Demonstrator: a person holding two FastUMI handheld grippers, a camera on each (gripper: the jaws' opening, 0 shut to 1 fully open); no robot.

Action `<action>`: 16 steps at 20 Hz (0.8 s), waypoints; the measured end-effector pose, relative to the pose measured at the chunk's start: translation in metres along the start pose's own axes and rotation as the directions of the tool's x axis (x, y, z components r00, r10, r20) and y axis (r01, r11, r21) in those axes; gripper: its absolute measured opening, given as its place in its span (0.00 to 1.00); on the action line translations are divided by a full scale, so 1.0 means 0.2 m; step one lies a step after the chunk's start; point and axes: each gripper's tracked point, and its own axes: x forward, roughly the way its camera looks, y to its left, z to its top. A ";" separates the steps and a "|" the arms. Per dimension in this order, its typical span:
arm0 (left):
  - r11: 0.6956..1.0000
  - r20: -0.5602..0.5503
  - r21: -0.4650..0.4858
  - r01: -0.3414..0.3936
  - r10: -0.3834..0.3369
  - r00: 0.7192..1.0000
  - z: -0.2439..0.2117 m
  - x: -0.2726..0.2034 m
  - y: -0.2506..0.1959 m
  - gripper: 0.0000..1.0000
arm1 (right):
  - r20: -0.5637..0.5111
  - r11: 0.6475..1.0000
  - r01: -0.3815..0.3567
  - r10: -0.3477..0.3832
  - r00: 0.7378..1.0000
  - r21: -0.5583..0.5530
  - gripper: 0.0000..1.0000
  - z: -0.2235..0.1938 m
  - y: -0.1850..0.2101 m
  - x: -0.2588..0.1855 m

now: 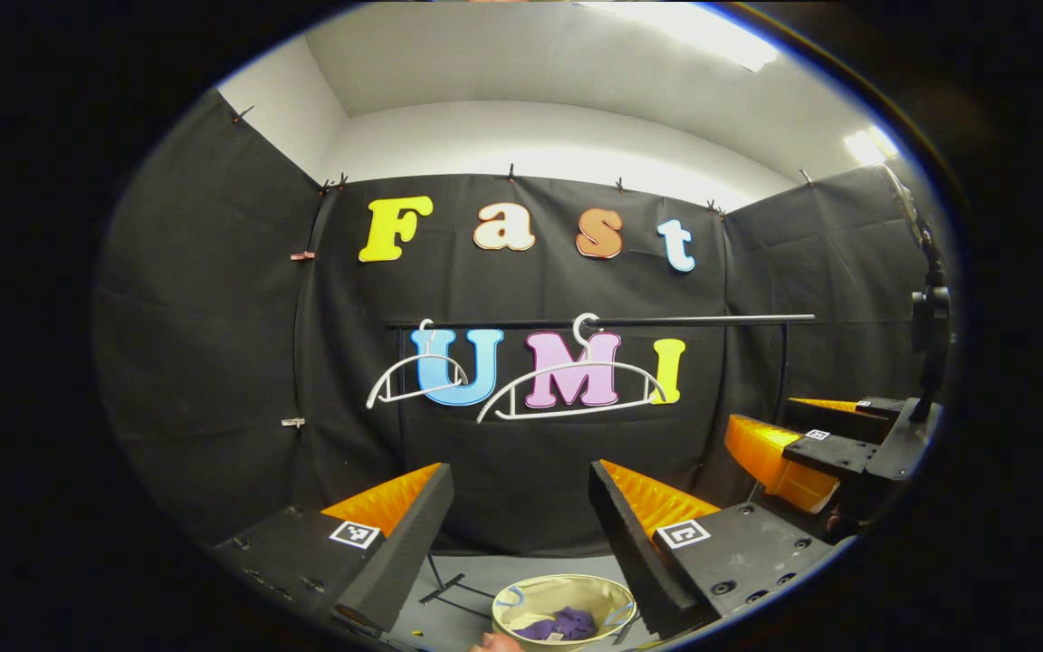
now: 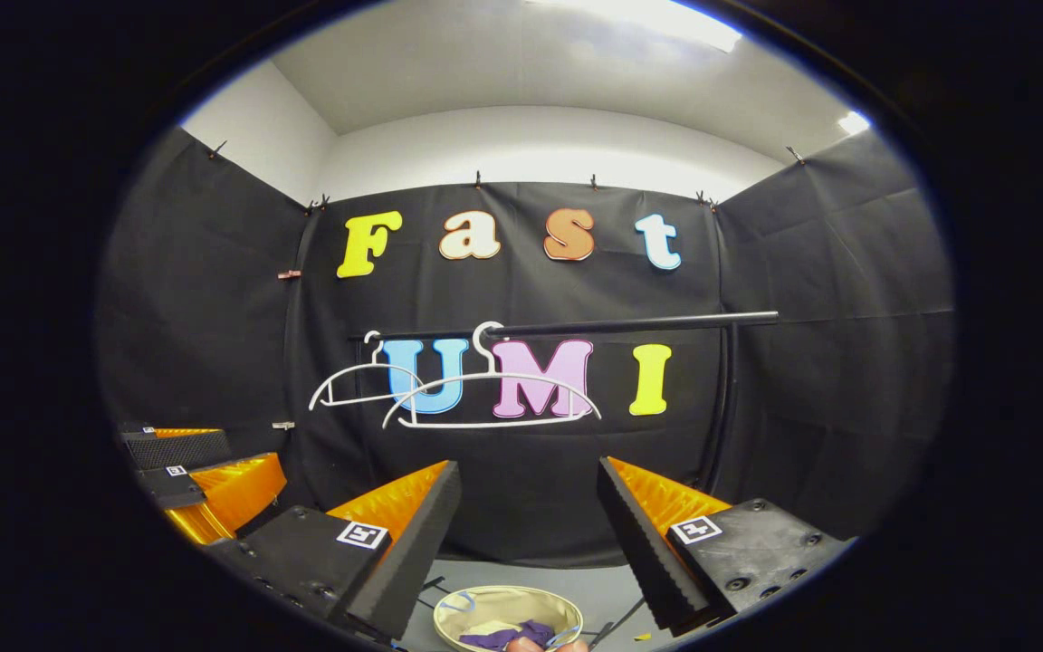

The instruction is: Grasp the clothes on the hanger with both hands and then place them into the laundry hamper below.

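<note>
Two bare white hangers [image 1: 567, 385] [image 2: 490, 394] hang on a black rail [image 1: 666, 320] [image 2: 621, 324] across the back wall. On the floor below stands a round cream laundry hamper [image 1: 521, 599] [image 2: 463, 608] with purple clothes [image 1: 562, 625] [image 2: 508, 636] inside. My left gripper [image 1: 521, 493] is open, held up well above the hamper, nothing between its fingers. My right gripper [image 2: 529, 489] is open too, at a like height. In the left gripper view the right gripper [image 1: 789, 457] appears at the right edge; in the right gripper view the left gripper [image 2: 205, 489] appears at the left.
The rail rests on a black upright post [image 2: 728, 407] at its right end. A stand foot [image 1: 449, 589] lies on the grey floor beside the hamper. A bit of a hand [image 2: 531, 645] peeks in at the bottom edge.
</note>
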 end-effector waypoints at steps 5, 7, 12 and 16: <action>1.000 0.008 -0.009 0.006 -0.006 1.000 0.02 0.00 0.02 0.95 | 0.028 1.000 0.000 0.001 1.000 -0.018 0.97 0.05 0.03 -0.02; 1.000 0.002 -0.013 0.012 -0.012 1.000 0.01 0.01 0.01 0.95 | 0.030 0.999 -0.006 0.007 1.000 -0.034 0.97 0.07 0.05 -0.01; 1.000 0.001 -0.017 0.021 -0.021 1.000 0.01 0.00 0.01 0.95 | 0.037 0.999 -0.019 0.021 0.999 -0.032 0.97 0.07 0.09 -0.01; 1.000 0.003 -0.012 0.023 -0.023 1.000 0.01 0.00 0.02 0.95 | 0.024 1.000 -0.022 0.022 0.999 -0.014 0.97 0.05 0.10 -0.01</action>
